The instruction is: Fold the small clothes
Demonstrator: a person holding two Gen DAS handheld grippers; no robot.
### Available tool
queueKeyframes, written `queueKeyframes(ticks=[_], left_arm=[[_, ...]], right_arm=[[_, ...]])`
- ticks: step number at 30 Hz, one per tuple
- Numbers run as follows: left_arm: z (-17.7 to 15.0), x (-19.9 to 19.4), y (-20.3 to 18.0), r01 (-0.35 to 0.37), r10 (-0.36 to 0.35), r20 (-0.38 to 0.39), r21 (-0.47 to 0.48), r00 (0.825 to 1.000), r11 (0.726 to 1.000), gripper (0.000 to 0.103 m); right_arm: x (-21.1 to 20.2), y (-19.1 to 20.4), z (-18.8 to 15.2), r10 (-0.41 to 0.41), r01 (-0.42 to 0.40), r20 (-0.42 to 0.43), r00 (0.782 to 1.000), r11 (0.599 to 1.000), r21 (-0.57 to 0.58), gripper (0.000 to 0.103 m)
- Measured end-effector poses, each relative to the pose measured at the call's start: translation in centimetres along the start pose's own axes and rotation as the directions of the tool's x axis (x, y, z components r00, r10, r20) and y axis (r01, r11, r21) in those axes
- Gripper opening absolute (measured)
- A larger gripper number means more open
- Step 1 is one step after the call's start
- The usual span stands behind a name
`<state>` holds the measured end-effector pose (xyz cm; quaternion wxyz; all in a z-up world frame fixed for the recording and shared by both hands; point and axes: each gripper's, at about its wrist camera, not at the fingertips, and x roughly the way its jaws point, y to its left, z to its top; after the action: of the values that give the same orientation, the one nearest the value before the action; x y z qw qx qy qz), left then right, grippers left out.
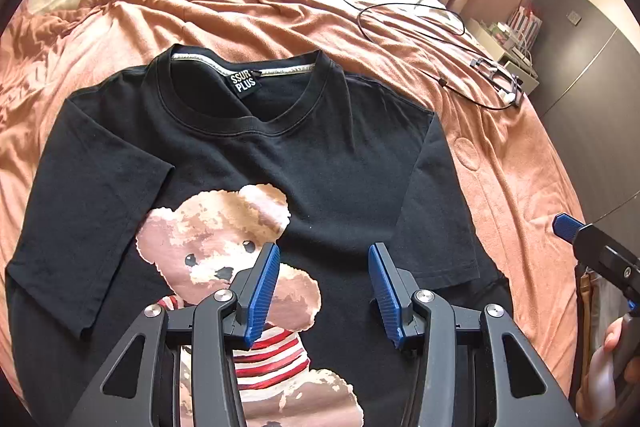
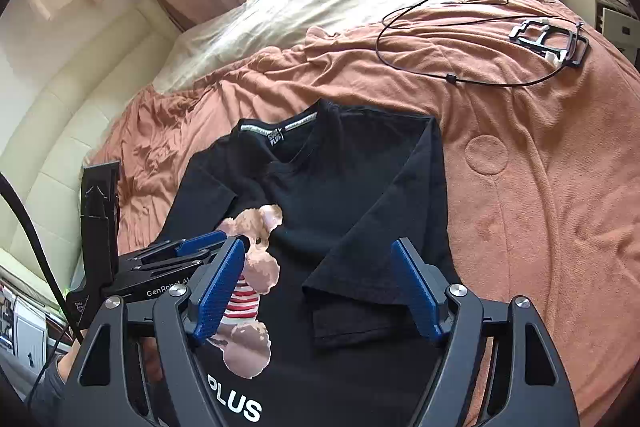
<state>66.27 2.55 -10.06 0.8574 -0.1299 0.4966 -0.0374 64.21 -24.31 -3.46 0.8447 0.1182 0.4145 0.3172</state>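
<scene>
Matt black cotton T-shirt (image 1: 328, 163) lies on fuzzy orange blanket (image 1: 500, 163).

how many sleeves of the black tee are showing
2: the left sleeve lies spread on the orange blanket; the right sleeve lies on the opposite side, its hem near the tee's body.

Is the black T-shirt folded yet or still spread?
Spread: the black T-shirt lies face up on the orange blanket, bear print and both sleeves showing.
</scene>
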Motion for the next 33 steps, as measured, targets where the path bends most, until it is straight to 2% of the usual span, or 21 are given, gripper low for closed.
queueKeyframes(ticks=[4, 7, 8, 10, 13, 17, 21, 27, 30, 33], left_arm=[[0.2, 0.1, -1.0, 0.014, -0.014, 0.011, 0.029, 1.0, 0.999, 0.049], [0.2, 0.4, -2.3, 0.031, -0.033, 0.02, 0.071, 0.999, 0.997, 0.049], [0.1, 0.3, -2.7, 0.043, -0.045, 0.032, 0.078, 0.998, 0.996, 0.049], [0.0, 0.6, -3.6, 0.079, -0.083, 0.042, 0.089, 0.996, 0.993, 0.049], [-0.3, 1.6, -5.4, 0.086, -0.09, 0.025, 0.127, 0.996, 0.988, 0.049], [-0.7, 3.3, -7.4, 0.123, -0.122, -0.014, 0.148, 0.992, 0.981, 0.049], [-1.4, 5.4, -9.3, 0.144, -0.135, -0.064, 0.18, 0.989, 0.973, 0.049], [-2.3, 7.5, -11.5, 0.161, -0.143, -0.099, 0.217, 0.985, 0.963, 0.049], [-2.9, 8.5, -12.6, 0.151, -0.125, -0.12, 0.249, 0.985, 0.957, 0.049], [-3.4, 9.4, -13.5, 0.094, -0.063, -0.116, 0.289, 0.991, 0.953, 0.049]], right_arm=[[0.4, -2.2, -0.6, -0.084, 0.084, 0.001, 0.996, 0.996, 0.037, 0.074], [1.2, -3.8, -1.2, -0.11, 0.111, -0.021, 0.994, 0.991, 0.07, 0.072], [1.4, -4.2, -1.4, -0.12, 0.122, -0.025, 0.992, 0.99, 0.074, 0.068], [1.5, -5.0, -1.8, -0.137, 0.14, -0.04, 0.99, 0.986, 0.086, 0.05], [2.3, -6.5, -2.6, -0.138, 0.145, -0.073, 0.988, 0.984, 0.1, 0.036], [2.0, -7.6, -3.2, -0.171, 0.18, -0.103, 0.98, 0.98, 0.082, 0.034], [3.2, -8.8, -3.8, -0.165, 0.178, -0.14, 0.976, 0.98, 0.087, 0.028], [4.6, -10.6, -4.7, -0.159, 0.178, -0.174, 0.972, 0.979, 0.1, 0.028], [4.5, -11.6, -4.9, -0.109, 0.131, -0.155, 0.982, 0.982, 0.137, 0.026], [4.3, -12.3, -4.9, -0.081, 0.106, -0.151, 0.985, 0.98, 0.171, 0.024]])
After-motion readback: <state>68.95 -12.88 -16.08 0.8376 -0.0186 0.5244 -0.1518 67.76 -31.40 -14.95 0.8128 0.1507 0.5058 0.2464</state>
